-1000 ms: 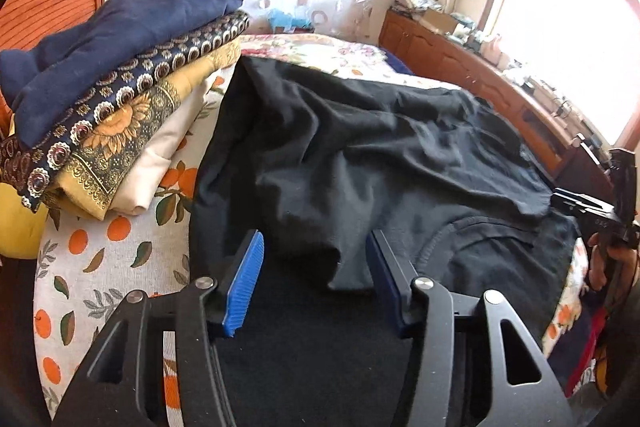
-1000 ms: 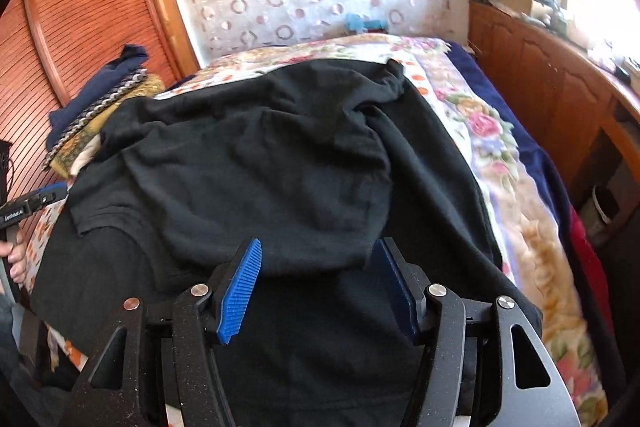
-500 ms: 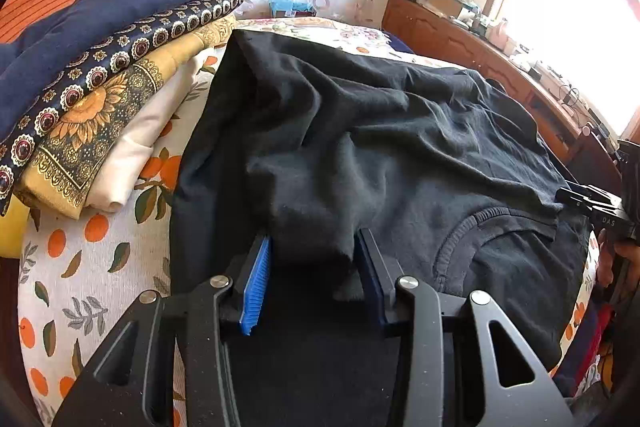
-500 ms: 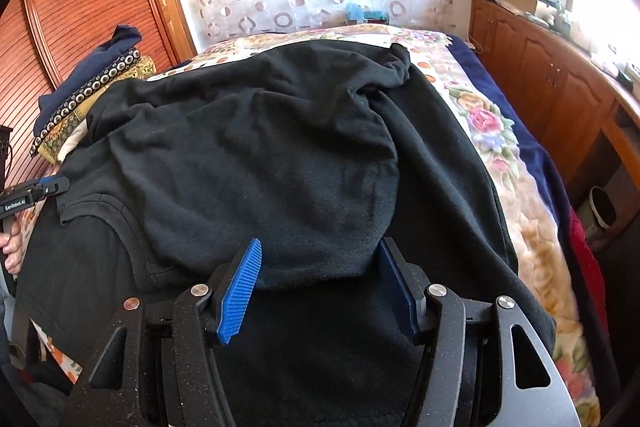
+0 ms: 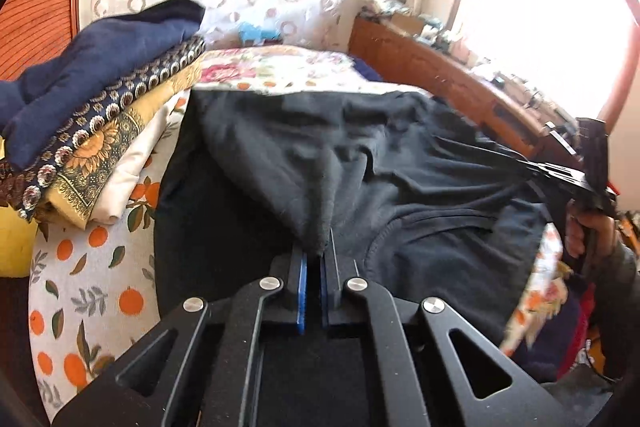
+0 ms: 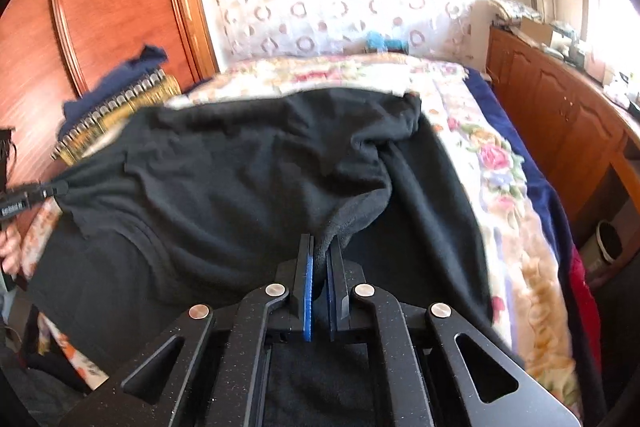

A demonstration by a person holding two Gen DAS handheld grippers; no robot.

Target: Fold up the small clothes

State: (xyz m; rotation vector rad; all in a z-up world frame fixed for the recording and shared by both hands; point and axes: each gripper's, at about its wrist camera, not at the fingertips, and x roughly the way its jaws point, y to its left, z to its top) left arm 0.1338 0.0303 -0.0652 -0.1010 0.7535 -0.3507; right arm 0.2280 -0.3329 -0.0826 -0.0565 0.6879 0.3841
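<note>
A black fleece garment (image 5: 304, 163) lies spread on the bed, folded over itself, and also shows in the right wrist view (image 6: 224, 179). My left gripper (image 5: 314, 259) is shut on the near left edge of the upper layer and lifts it into a peak. My right gripper (image 6: 319, 251) is shut on the near right edge of the same layer. Each gripper shows in the other's view, the right one (image 5: 576, 183) and the left one (image 6: 24, 201), with cloth stretched between them.
A stack of folded clothes (image 5: 92, 115) sits on the bed at the left, by a wooden wardrobe (image 6: 100, 11). The floral bedspread (image 6: 492, 163) runs to the right edge. A wooden cabinet (image 6: 560, 115) with clutter stands along the window wall.
Both grippers have closed from open onto the near edge of the garment's upper layer and lifted it; the cloth is now pulled taut between them.
</note>
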